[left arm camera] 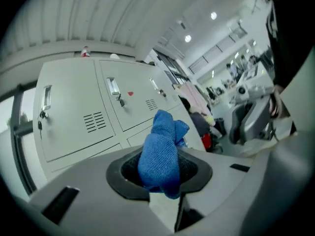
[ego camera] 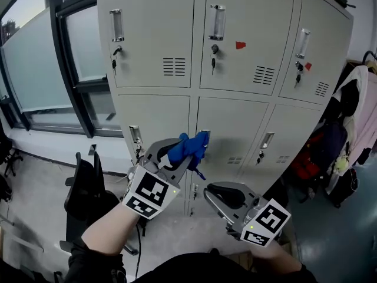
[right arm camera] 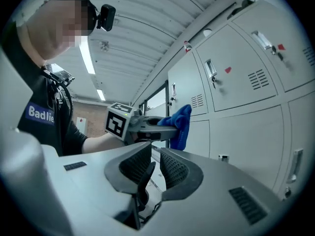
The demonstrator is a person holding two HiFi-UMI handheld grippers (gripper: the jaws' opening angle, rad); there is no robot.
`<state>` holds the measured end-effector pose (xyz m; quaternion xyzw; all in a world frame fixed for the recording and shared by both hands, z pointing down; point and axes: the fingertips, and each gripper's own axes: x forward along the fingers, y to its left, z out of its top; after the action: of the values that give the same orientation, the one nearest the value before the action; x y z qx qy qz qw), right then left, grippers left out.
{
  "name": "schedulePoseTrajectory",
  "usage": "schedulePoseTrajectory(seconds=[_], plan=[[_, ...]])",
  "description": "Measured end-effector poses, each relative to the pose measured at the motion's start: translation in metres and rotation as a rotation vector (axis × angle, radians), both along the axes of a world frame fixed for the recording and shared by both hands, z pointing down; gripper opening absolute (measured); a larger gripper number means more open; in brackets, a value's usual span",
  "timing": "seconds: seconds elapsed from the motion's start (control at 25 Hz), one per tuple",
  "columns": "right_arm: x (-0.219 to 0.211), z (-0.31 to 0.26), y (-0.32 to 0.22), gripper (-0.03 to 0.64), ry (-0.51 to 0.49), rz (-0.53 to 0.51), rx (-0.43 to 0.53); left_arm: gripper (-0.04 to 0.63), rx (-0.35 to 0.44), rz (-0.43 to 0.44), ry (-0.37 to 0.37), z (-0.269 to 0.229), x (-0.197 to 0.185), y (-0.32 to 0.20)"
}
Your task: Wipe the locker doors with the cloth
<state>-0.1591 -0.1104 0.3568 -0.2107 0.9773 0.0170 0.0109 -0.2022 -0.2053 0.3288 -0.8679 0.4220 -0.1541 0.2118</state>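
Left tongs (ego camera: 179, 155) clenched on blue cloth (ego camera: 192, 145), which bunched ahead of the tips, near the lower middle locker door (ego camera: 235, 128); contact unclear. Right tongs (ego camera: 215, 197) closed, empty, lower, farther back.

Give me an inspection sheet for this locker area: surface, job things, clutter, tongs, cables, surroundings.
Surface: grey locker doors, shut; keys hang in upper locks.
Job's things: blue cloth, bunched, by a lower door handle; contact with the door unclear.
Clutter: hanging clothes and bags right of the lockers.
Grippers: left tongs shut on the cloth; right tongs nearly together, empty, held lower.
Cables: nothing clearly seen.
Surroundings: window and black chair at left.
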Motion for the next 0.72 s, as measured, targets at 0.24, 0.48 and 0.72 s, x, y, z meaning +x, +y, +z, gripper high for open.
schedulePoseTrajectory(seconds=[0.24, 0.48, 0.72], plan=[[0.011, -0.021, 0.002, 0.052, 0.016, 0.109, 0.117, 0.114, -0.044, 0.133, 0.242, -0.013, 0.0, 0.054], [0.013, -0.009, 0.001, 0.052, -0.011, 0.154, 0.131, 0.114, -0.196, 0.2, 0.443, 0.021, -0.002, 0.069], [0.017, -0.001, 0.003, 0.052, -0.025, 0.157, 0.11, 0.114, -0.285, 0.236, 0.484, 0.039, 0.007, 0.087]])
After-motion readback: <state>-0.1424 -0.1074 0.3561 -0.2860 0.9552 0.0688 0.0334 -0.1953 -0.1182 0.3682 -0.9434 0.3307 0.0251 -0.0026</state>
